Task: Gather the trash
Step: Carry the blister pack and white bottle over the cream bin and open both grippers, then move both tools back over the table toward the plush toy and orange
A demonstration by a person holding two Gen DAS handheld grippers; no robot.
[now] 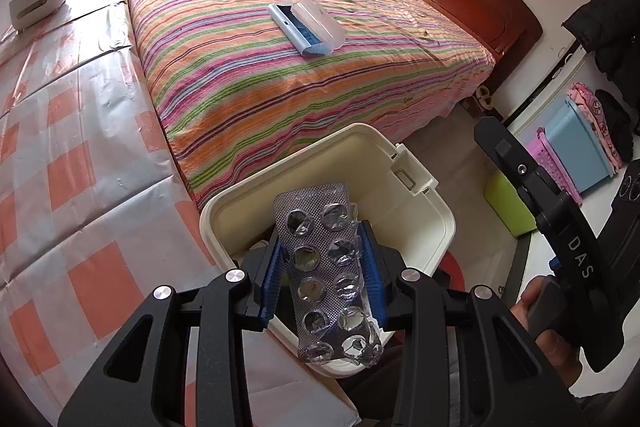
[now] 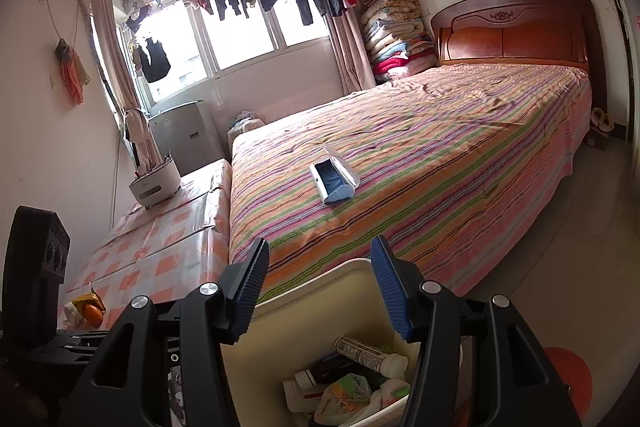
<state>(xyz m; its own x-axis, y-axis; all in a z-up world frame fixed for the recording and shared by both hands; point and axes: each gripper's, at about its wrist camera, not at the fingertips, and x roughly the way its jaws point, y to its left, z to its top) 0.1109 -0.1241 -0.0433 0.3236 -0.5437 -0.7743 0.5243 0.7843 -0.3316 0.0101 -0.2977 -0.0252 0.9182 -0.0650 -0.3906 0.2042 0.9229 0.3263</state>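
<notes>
My left gripper [image 1: 322, 247] is shut on a used silver blister pack [image 1: 326, 267], held lengthwise between its blue pads over the cream trash bin [image 1: 424, 203]. The bin stands on the floor beside the striped bed. In the right wrist view my right gripper [image 2: 320, 263] stands open above the same bin [image 2: 304, 311] with nothing between its fingers. Inside the bin lie a white tube [image 2: 370, 351], a crumpled plastic bag [image 2: 352, 397] and other wrappers. In the left wrist view, the right gripper's black body [image 1: 560, 223] and the hand holding it [image 1: 540, 323] show at the right.
A blue and white case [image 1: 308, 23] lies open on the striped bed [image 1: 280, 67]. A checked-cloth surface [image 1: 60, 147] runs along the left with a white appliance [image 2: 154, 183] on it. An orange wrapper [image 2: 90, 309] sits on that cloth. Coloured plastic boxes [image 1: 568, 155] stand at the right.
</notes>
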